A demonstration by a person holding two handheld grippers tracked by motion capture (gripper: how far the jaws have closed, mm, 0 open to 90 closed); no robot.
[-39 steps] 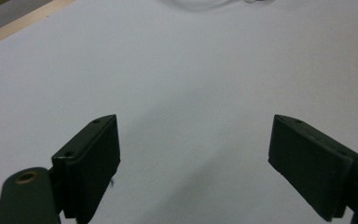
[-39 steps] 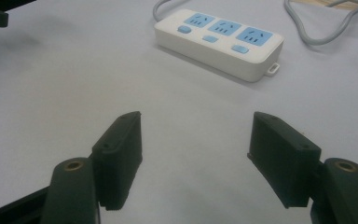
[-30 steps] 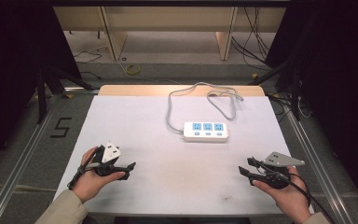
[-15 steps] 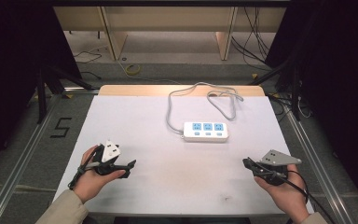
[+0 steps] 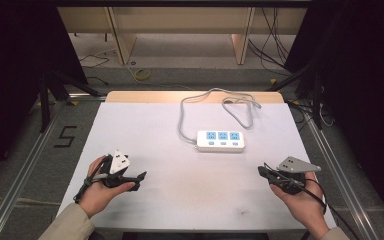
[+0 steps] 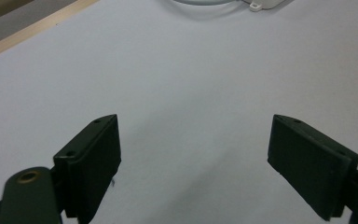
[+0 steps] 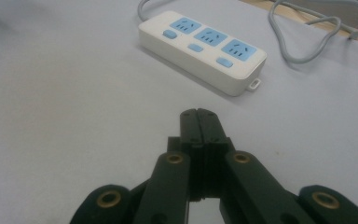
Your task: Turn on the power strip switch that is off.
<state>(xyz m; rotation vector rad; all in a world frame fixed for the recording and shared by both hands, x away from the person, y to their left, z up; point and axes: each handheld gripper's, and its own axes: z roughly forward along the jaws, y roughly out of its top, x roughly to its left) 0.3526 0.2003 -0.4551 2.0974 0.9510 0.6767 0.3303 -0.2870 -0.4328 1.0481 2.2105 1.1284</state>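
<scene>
My left gripper (image 6: 193, 163) and right gripper (image 7: 199, 122) have matt black plastic jaws with brass-coloured rivets. The power strip (image 7: 202, 50) is smooth, glossy white plastic with a rubbery grey cable (image 5: 240, 107). The desk (image 5: 180, 190) top looks matt, wood-edged.

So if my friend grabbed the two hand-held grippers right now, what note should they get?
Left hand-held gripper: jaws wide open, empty, low over the near left of the table.
Right hand-held gripper: jaws pressed shut on nothing, near right, pointing toward the power strip.
Power strip: white, three blue sockets, lying flat around mid-table, nearer the right gripper. Its grey cable loops toward the far edge.
Done: nothing; the strip is untouched and nothing is plugged in.
Left: probably reach in and handle the strip, opening the right jaws first.
</scene>
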